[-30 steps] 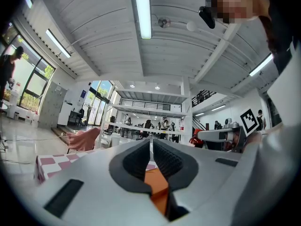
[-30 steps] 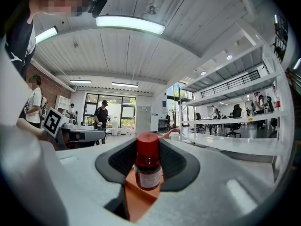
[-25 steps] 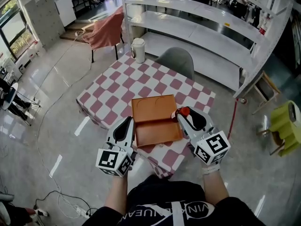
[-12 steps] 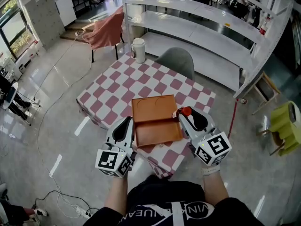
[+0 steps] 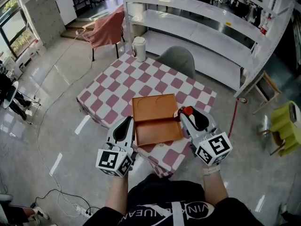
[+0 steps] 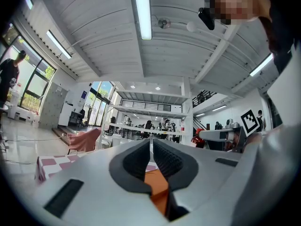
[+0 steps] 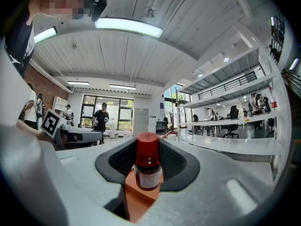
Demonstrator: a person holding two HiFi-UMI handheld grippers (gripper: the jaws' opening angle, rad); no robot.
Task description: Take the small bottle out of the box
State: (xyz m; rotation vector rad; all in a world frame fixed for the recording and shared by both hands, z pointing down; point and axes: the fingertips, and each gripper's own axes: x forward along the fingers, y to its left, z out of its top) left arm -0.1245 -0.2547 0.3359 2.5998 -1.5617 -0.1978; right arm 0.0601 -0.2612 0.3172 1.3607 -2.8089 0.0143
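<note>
Held low and level, side by side, the left tongs (image 5: 127, 122) stand pressed together. The right tongs (image 5: 184, 113) clamp a small bottle (image 7: 148, 171) upright.

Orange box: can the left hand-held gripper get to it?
Probably yes. The left hand-held gripper sits right beside the left edge of the orange box, empty, jaws together, with nothing in between.

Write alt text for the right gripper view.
The right hand-held gripper holds a small bottle with a red cap upright between its dark pads, an orange box showing just beneath. Behind is a bright hall with white shelving, windows and people far off.
</note>
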